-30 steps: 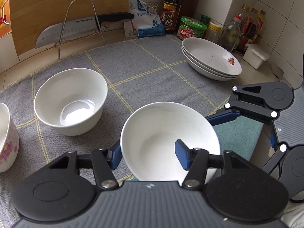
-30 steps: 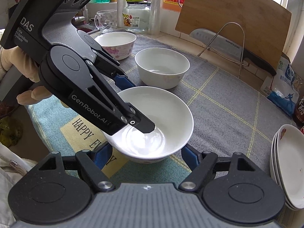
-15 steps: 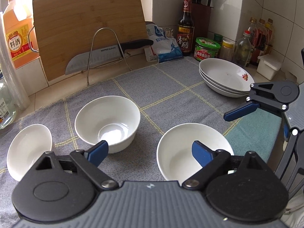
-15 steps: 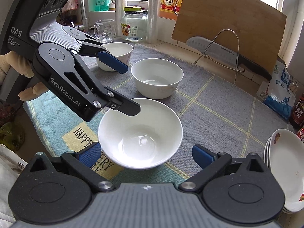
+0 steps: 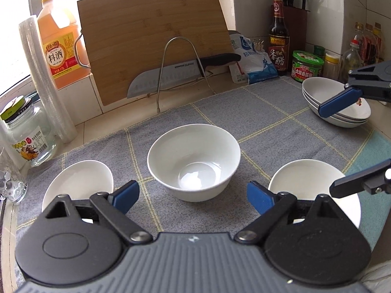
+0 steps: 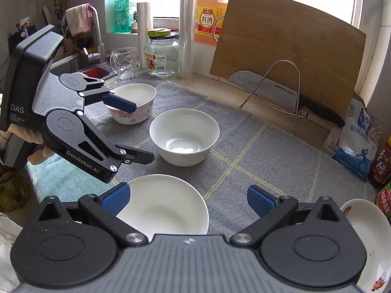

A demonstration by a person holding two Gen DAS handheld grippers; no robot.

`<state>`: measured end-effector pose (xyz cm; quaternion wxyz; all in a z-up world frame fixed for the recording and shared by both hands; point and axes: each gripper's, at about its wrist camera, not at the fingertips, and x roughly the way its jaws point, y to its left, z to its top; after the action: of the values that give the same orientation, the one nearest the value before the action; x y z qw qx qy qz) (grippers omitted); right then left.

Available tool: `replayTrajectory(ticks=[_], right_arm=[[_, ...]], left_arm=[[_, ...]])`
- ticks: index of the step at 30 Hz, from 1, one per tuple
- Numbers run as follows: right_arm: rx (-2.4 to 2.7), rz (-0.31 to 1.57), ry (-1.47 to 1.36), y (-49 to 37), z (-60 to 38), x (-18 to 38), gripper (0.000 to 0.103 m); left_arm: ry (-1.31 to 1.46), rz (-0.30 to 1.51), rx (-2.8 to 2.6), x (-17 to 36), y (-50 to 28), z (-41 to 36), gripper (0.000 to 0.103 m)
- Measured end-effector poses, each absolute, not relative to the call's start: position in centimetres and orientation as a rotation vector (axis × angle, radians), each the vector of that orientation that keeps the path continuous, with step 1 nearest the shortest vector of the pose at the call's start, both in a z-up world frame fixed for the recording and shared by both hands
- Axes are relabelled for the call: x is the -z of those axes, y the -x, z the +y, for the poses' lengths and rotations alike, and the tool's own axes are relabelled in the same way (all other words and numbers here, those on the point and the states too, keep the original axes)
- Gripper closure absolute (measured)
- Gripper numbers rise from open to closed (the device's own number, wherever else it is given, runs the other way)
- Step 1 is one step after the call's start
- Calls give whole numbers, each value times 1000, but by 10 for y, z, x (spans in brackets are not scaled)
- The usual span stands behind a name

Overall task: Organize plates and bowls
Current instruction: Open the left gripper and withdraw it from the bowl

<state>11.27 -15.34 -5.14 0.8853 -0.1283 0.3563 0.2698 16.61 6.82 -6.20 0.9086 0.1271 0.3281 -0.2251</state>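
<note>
- Kitchen bench under a grey checked cloth; cutting board and knife at the back
- Left tool spread wide, its jaws having just opened, holding nothing; right tool likewise spread and empty
- Three white bowls stand apart on the cloth: middle bowl, right bowl, flowered bowl
- Stacked plates at the cloth's far right

Both wrist views share the middle bowl

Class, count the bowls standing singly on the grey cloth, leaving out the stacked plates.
3: a flowered bowl nearest the sink, a deep white bowl mid-cloth, and a shallower white bowl nearest the camera. None appears hidden.
</note>
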Motion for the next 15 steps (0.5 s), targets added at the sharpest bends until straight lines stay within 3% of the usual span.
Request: replayTrajectory(ticks=[15], right_arm=[[-609,774,265,-180,-128,56,0]], left_arm=[[-212,697,472,80,-189,72,8]])
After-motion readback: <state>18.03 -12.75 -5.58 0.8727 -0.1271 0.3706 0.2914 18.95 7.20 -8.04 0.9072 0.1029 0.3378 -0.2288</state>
